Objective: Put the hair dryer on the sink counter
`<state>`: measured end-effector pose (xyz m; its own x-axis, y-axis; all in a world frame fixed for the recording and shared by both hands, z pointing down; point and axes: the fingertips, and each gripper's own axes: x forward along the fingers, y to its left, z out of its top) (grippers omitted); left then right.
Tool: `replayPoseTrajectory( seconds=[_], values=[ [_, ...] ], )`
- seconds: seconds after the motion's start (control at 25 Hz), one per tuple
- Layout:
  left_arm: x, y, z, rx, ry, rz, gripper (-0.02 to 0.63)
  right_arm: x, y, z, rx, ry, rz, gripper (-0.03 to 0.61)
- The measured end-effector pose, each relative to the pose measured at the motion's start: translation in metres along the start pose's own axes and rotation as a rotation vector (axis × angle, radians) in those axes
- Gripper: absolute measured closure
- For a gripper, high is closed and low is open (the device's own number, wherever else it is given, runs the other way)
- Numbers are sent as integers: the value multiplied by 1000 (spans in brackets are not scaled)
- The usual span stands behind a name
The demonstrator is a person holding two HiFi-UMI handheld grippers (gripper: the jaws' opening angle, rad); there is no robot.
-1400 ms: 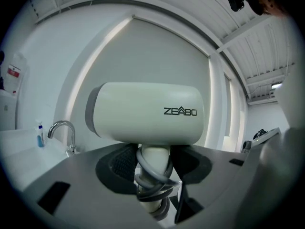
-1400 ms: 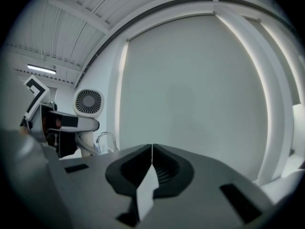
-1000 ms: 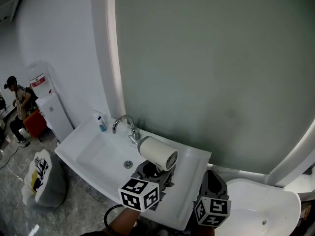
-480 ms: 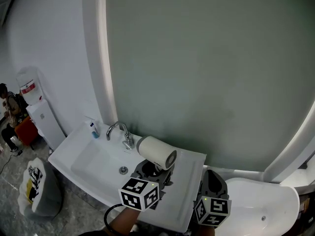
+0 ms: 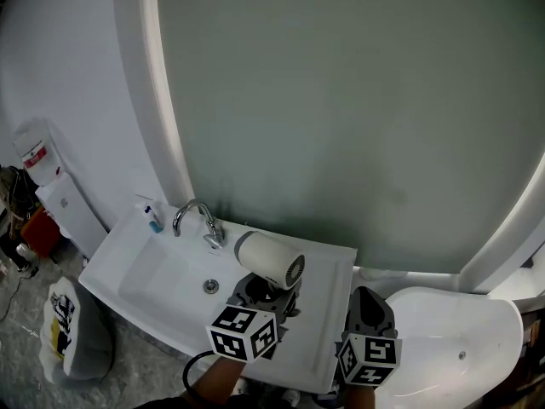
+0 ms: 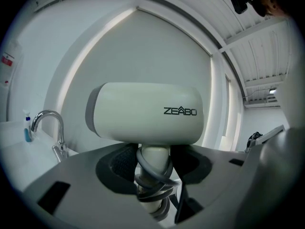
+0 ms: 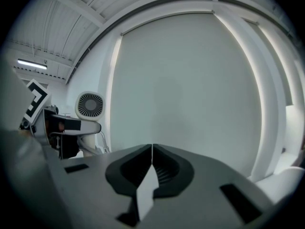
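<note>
**Dryer held over the counter, right tongs clenched empty**

In the head view the left gripper sits near six o'clock, its jaws clamped on the handle of the hair dryer. The left gripper view shows that handle, wrapped in grey cord, standing upright between the two pads, with the cream barrel lying level above them. The dryer hangs over the flat part of the sink counter, at three o'clock from the drain. I cannot tell whether it touches the counter. The faucet stands at ten o'clock from the dryer, with a small blue bottle just beyond it. The right gripper is at five o'clock, its jaws pressed together on nothing, off the counter's right edge beside a white rounded fixture.
</note>
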<state>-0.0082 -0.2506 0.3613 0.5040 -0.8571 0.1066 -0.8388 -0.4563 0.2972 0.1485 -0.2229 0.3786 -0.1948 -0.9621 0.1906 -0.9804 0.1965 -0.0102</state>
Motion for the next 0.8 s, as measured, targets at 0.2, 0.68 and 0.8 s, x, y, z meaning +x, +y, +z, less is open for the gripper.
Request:
replayPoseTrajectory(
  seconds=[0.2,0.68,0.8],
  values=[
    [14,4,-23,-17,48,0,402,11,-4,-22,15,47,0,557],
    [38,13,-83,-72,180,16,402,29,-16,-78,58,160,2,557],
    [44,14,-99,-87,217,19,400,33,-18,-90,72,184,4,557]
  ],
)
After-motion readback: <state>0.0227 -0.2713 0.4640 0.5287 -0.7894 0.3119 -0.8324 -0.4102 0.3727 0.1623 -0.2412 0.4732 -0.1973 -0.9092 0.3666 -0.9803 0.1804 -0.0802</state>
